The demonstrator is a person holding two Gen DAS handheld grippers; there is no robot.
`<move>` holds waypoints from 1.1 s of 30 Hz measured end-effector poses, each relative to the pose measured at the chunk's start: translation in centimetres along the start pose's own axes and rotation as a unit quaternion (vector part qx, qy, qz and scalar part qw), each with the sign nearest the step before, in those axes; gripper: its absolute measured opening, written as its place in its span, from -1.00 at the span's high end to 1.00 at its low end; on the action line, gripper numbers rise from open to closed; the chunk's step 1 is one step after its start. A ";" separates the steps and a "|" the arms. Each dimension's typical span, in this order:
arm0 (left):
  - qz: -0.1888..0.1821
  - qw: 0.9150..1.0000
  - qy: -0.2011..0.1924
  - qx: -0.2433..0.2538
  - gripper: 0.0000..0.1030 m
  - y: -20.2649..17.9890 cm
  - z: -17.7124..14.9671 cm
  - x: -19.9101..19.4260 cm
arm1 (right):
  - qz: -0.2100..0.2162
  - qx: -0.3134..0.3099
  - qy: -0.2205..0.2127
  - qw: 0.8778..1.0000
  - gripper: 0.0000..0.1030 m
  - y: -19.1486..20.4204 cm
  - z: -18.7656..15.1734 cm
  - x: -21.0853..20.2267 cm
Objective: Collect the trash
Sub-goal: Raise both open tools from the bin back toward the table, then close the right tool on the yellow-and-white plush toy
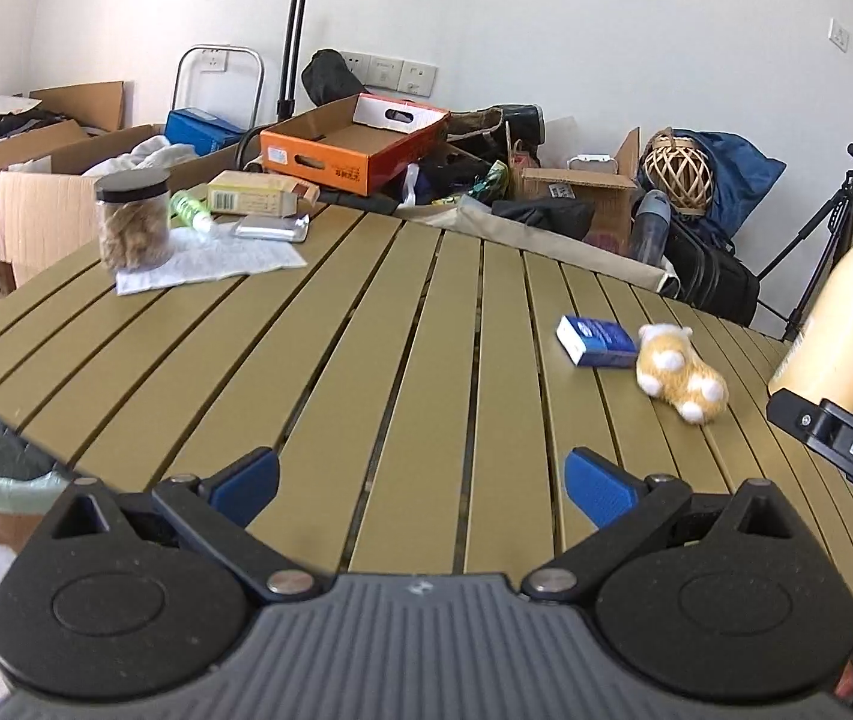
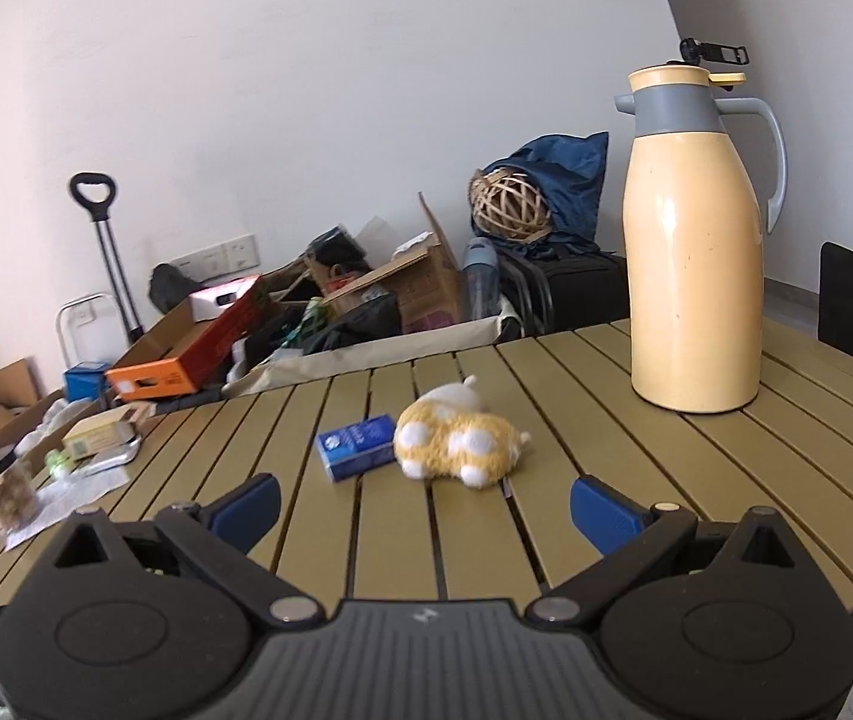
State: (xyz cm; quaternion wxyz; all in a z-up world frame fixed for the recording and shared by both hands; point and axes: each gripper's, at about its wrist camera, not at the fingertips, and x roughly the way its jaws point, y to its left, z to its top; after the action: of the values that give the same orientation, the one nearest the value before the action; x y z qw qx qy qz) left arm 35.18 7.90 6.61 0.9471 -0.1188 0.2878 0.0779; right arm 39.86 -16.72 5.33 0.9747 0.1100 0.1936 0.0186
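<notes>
Brown snacks being held in a lidded jar (image 1: pixel 133 222), blue packet (image 2: pixel 357 446) lying ahead of the right gripper (image 2: pixel 424 507), beside a plush toy (image 2: pixel 459 441), both grippers, left gripper (image 1: pixel 421 483) included, being held wide open and empty.

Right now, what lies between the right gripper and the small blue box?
Only bare olive slatted table, in the right wrist view: open right gripper, small blue box.

Colours and patterns on the table

Table (image 2: pixel 576 396): olive slats, dark gaps. Small box (image 2: pixel 357 446): blue, white end, pale print. Plush toy (image 2: pixel 456 441): yellow with white spots. Flask (image 2: pixel 696 240): cream, grey collar and handle. Jar (image 1: pixel 132 222): clear, black lid, tan contents. Finger pads (image 1: pixel 246 483): blue.
</notes>
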 end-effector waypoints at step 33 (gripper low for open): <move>-0.001 1.000 0.021 0.005 -1.00 -1.4 7.1 14.8 | -0.112 0.055 0.101 0.987 -1.00 -0.1 2.6 23.7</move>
State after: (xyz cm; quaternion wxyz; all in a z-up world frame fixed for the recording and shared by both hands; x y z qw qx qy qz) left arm 51.42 9.66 4.21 0.9417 -0.1156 0.3075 0.0730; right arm 62.79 -15.45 -1.24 0.9386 0.1391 0.3027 -0.0902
